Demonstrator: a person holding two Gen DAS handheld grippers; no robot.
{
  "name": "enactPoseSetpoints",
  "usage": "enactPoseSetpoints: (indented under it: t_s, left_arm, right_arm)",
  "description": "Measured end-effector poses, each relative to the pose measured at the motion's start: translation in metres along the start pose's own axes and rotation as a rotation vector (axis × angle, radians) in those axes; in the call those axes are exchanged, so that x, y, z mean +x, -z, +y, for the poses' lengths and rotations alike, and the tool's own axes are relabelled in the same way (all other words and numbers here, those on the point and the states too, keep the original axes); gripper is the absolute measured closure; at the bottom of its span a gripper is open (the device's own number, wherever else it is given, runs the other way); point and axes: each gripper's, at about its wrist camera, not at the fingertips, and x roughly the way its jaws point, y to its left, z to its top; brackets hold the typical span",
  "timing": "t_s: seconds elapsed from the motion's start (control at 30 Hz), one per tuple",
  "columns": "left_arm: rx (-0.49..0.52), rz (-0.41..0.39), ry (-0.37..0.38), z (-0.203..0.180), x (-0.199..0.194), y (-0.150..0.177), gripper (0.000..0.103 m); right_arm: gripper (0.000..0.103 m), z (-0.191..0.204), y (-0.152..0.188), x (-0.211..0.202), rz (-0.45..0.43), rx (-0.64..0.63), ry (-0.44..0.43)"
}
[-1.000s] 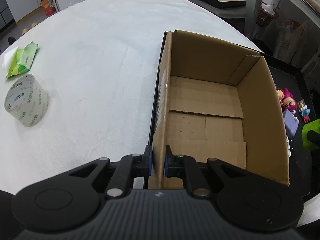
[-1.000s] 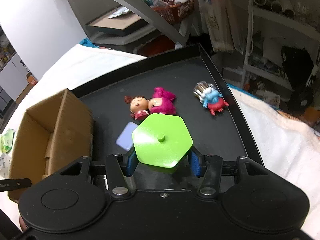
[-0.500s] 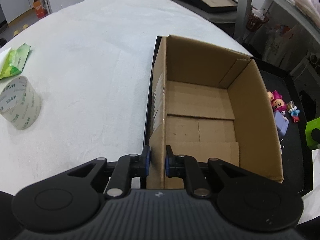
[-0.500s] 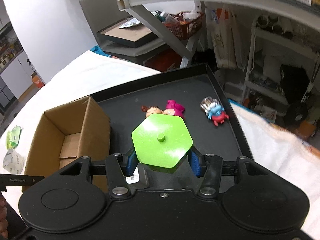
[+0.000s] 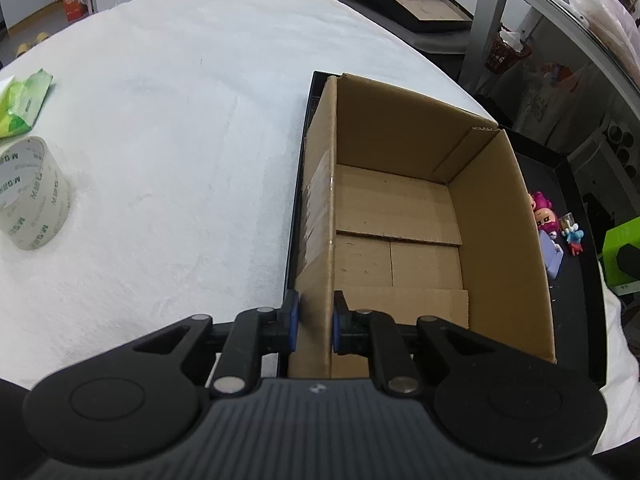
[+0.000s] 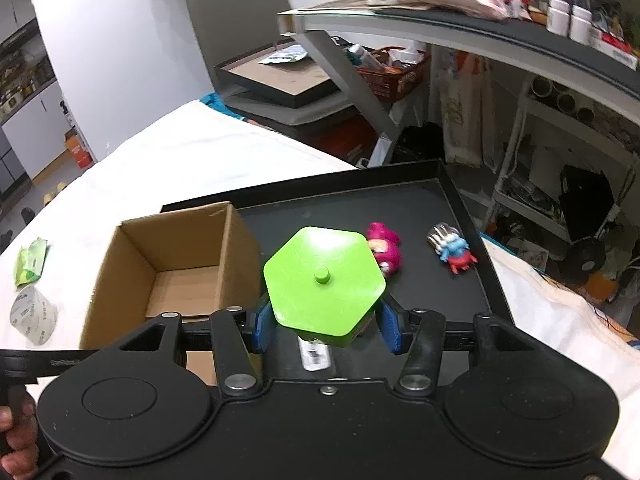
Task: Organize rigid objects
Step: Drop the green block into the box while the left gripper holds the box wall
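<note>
My left gripper is shut on the near end of the left wall of an open, empty cardboard box, which stands on the left part of a black tray. My right gripper is shut on a lime-green hexagonal lidded box and holds it above the tray, just right of the cardboard box. On the tray lie a pink doll, a blue-and-red crab toy and a lavender block. The green box shows at the left wrist view's right edge.
A roll of clear tape and a green packet lie on the white tablecloth, left of the box. A small white item lies on the tray under the green box. Metal shelving with clutter stands beyond the tray. A hand shows bottom left.
My right gripper has risen with the green box and drifted left, so the cardboard box now shows fuller beside it. My left gripper keeps its grip on the box wall.
</note>
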Motion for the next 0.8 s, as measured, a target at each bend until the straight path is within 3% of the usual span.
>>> enactPoseSetpoints:
  t_s: [0.8]
  left_arm:
    - [-0.057, 0.008, 0.089, 0.02, 0.0, -0.001, 0.086]
  right_arm:
    - [0.052, 0.105, -0.024, 0.012, 0.034, -0.218, -0.029]
